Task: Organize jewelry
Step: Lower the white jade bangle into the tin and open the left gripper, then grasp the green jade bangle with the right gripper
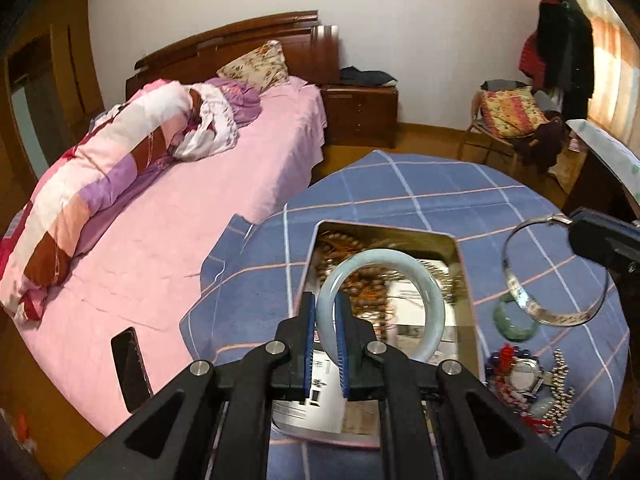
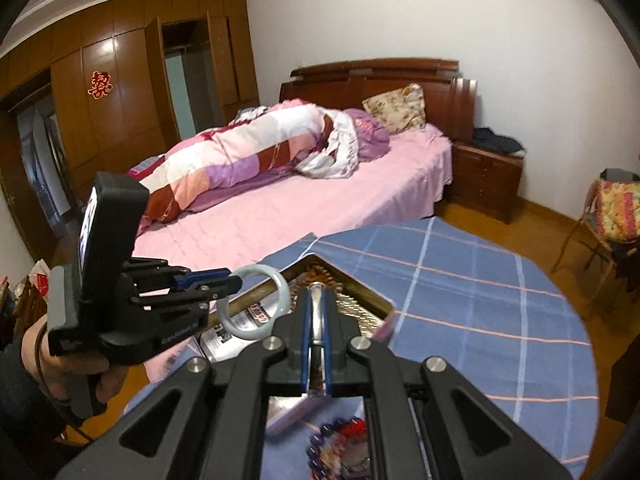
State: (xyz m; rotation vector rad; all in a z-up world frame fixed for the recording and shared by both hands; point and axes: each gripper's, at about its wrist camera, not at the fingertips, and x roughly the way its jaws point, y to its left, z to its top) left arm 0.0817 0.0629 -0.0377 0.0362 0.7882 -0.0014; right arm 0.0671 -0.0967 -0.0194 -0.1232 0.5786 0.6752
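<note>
My left gripper (image 1: 325, 300) is shut on a pale jade bangle (image 1: 400, 258) and holds it above the open metal tin (image 1: 466, 276), which holds brown bead strings. In the right wrist view the left gripper (image 2: 232, 282) holds the same bangle (image 2: 276, 276) over the tin (image 2: 360, 292). My right gripper (image 2: 316, 294) is shut on a silver bangle (image 2: 316, 312), seen edge-on. In the left wrist view that silver bangle (image 1: 520, 300) hangs in the air to the right of the tin.
A round table with a blue checked cloth (image 1: 420, 196) carries a green bangle (image 1: 514, 330) and a heap of beads, bracelets and a watch (image 1: 528, 384). A pink bed (image 1: 180, 220) lies left. A chair (image 1: 504, 120) stands beyond.
</note>
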